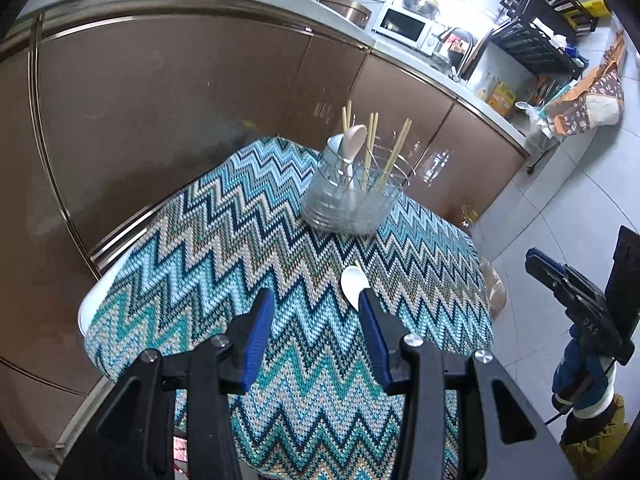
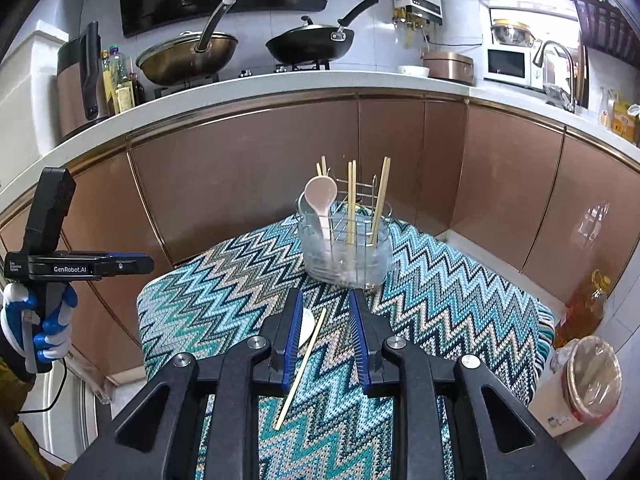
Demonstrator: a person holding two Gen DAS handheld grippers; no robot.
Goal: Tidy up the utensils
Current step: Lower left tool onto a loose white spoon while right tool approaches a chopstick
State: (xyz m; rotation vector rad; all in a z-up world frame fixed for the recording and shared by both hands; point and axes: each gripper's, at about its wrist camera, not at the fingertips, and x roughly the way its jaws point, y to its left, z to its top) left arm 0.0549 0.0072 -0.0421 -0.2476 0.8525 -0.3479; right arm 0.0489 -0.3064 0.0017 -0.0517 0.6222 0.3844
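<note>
Right tool, jaws spread and empty, hovers over a thin, pale wooden chopstick lying on the zigzag-cloth bench, in front of the clear utensil holder. Light, stiff, likely to roll; pinch it mid-length. Left tool is also spread, empty.

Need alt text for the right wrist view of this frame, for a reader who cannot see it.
The right gripper, jaws open and empty, hovers over a single chopstick lying on a zigzag-patterned cloth. Behind stands a clear utensil holder with a pink spoon and upright chopsticks; a white spoon lies partly hidden by the left jaw.
</note>
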